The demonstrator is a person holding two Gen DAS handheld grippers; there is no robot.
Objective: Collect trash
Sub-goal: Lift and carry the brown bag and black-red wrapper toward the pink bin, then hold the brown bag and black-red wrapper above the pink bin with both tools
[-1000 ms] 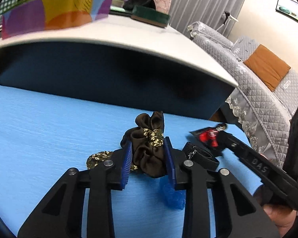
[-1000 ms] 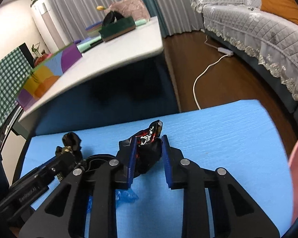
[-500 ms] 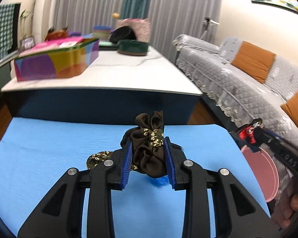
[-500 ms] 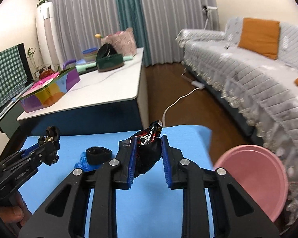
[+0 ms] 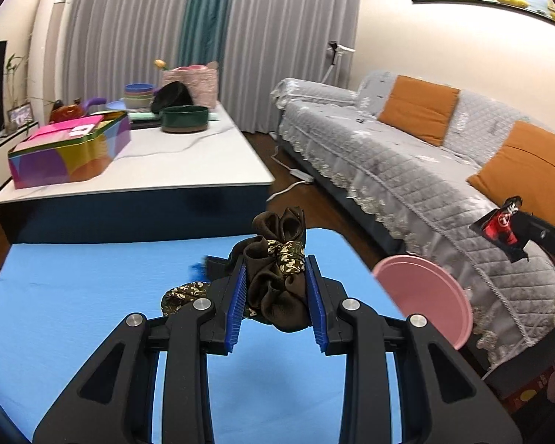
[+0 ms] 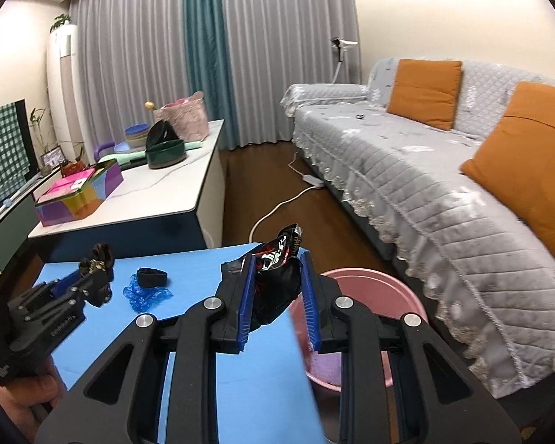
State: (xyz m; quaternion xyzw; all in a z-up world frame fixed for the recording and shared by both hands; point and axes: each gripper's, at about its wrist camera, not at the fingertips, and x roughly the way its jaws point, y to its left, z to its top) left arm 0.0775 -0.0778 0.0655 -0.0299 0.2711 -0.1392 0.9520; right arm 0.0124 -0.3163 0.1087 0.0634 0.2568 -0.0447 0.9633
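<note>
While over bin [image 6: 407,296], wrapper-clamping right gripper [image 6: 277,288].

Brown gold-flecked scrunchie [image 5: 277,277], black-red wrapper [image 6: 275,277], pink bin [image 6: 366,281].

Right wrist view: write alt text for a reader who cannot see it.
The right tool grips a crumpled black-and-red wrapper above the edge of a blue table, next to a pink bin on the floor. At left, the left tool holds a brown scrunchie.
</note>
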